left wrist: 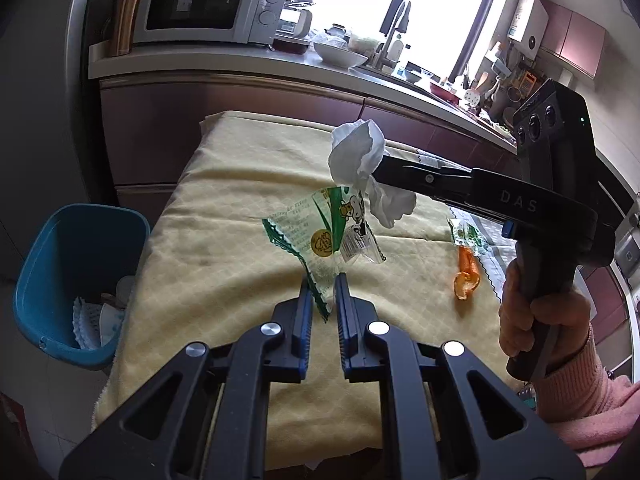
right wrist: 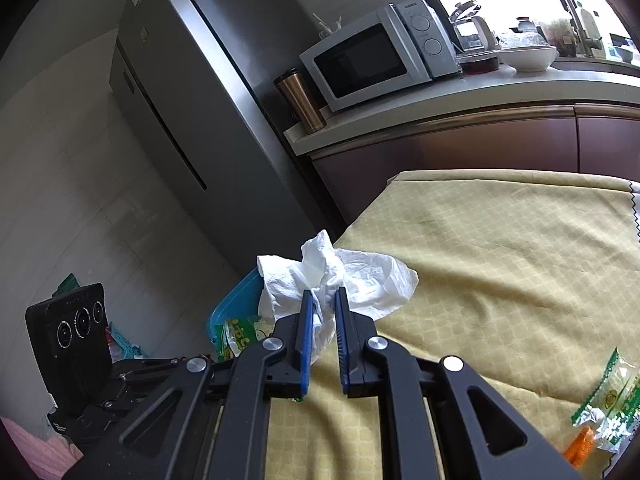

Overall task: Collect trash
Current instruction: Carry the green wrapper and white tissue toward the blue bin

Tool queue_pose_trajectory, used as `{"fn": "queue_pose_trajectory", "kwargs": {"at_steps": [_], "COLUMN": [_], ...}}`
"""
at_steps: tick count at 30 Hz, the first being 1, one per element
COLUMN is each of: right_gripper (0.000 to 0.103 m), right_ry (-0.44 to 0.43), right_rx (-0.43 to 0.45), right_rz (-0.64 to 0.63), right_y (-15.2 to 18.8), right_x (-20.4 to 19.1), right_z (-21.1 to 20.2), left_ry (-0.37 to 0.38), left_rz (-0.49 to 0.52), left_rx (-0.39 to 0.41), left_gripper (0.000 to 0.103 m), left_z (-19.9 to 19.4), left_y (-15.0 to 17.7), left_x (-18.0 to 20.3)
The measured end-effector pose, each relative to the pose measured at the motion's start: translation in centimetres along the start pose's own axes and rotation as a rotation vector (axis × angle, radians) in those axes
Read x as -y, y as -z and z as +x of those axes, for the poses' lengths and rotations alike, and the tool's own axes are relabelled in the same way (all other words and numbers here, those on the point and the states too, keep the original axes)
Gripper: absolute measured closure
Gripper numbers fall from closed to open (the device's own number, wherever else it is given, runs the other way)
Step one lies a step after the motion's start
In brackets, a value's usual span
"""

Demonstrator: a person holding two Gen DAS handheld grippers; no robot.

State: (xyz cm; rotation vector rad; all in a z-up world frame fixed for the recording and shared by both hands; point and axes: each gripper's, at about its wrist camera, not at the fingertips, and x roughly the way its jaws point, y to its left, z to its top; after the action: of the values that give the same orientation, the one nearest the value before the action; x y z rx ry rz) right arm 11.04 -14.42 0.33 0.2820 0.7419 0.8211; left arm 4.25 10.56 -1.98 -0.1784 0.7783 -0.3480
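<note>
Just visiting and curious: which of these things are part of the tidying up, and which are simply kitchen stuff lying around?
Job: crumpled tissue, green wrapper, orange peel, small wrapper, blue bin.
Lying about: microwave, copper tumbler, white bowl, fridge.

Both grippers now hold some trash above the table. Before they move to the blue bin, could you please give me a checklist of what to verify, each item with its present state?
1. Left gripper grips the green snack wrapper: ok, the fingers pinch its lower edge.
2. Right gripper grips the white tissue: ok, the tissue is bunched between the fingers.
3. Both items are lifted off the yellow cloth: ok for the tissue; cannot tell for the wrapper.
4. Blue bin is open, with room: ok, only some white paper inside.
5. All trash is collected: not ok; the orange peel and a small wrapper remain on the table.
</note>
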Motion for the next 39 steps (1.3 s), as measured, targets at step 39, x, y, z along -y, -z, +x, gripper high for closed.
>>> {"fn": "queue_pose_trajectory", "kwargs": {"at_steps": [39], "right_gripper": [0.093], "right_ry": [-0.100], "right_rx": [-0.111], "right_rz": [-0.136], "right_y": [-1.8], "right_x": [-5.6], "right_z": [9.5], "left_ry": [-0.171], "left_rz": [-0.111], "left_rx": [0.046], "left_gripper": [0.091], "left_z": [-3.0], "left_y": [0.5], "left_x": [-7.6]}}
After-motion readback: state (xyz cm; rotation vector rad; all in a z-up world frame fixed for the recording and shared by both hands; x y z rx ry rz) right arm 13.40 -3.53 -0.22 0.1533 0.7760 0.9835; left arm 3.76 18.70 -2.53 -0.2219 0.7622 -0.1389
